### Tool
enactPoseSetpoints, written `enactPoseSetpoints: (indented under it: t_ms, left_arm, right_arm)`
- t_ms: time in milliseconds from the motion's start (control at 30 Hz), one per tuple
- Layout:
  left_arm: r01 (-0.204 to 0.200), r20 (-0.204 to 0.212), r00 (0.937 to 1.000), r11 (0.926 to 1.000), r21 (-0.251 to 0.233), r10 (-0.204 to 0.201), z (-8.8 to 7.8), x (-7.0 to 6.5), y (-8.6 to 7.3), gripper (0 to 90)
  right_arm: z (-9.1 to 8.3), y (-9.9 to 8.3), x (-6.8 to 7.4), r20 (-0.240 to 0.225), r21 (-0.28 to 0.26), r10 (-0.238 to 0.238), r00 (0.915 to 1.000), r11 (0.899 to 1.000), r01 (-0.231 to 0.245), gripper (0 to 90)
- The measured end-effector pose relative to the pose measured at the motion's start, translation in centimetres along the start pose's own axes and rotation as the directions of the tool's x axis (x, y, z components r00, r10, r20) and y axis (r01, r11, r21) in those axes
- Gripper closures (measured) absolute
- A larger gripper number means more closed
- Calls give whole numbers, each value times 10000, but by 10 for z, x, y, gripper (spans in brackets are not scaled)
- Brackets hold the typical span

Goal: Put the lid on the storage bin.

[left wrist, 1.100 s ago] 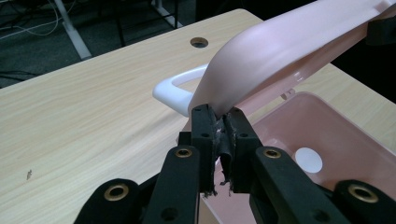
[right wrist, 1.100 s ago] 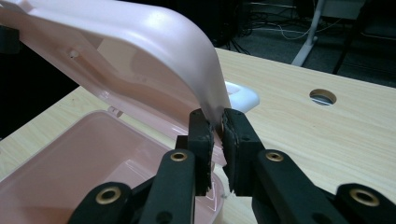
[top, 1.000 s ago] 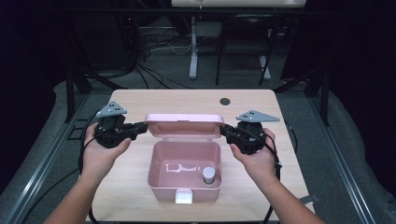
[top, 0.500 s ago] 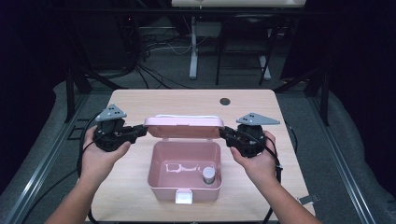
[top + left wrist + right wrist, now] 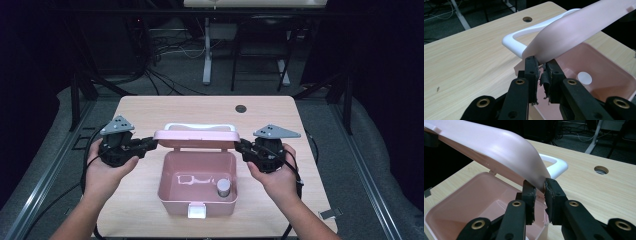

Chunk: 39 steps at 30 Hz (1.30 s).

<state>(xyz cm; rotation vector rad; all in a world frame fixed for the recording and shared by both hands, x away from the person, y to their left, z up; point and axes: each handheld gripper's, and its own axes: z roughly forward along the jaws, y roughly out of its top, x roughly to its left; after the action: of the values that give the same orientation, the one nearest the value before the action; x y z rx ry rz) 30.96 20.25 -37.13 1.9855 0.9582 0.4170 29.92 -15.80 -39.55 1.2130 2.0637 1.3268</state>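
The left claw (image 5: 150,145) has the left edge of the pink lid (image 5: 196,136) between its jaws; in the left gripper view its jaws have just been opening a little, the pads (image 5: 532,67) narrowly parted with the lid's corner sitting between them, and whether they press on it I cannot tell. The right claw (image 5: 241,146) stands the same way at the lid's right edge, its jaws also just opening, the lid's corner (image 5: 541,183) between the pads. The lid is raised about halfway over the pink box (image 5: 197,182), tilted, with its white handle (image 5: 200,127) showing past its far side. The box stands open near the middle of the wooden worktop (image 5: 150,110), toward the near edge, with a white latch (image 5: 196,211) on its front wall. Inside lie a small grey-capped cylinder (image 5: 223,187) at the right and a pale object (image 5: 190,178) beside it, too blurred to name. A round hole (image 5: 241,108) sits in the worktop near the far edge.
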Motion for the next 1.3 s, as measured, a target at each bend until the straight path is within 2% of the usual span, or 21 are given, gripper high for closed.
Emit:
enactPoseSetpoints:
  t_ms: [567,1300]
  left_arm:
    - [-23,166,9999,10000,-40,23,-5,-4,-6,793]
    - [-220,280,9994,9998,24,219,-12,-11,-15,768]
  right_arm:
    - [-5,-5,3,-151,64,-150,9998,9999,151,772]
    - [-13,-17,5,-462,138,-54,9989,9999,60,772]
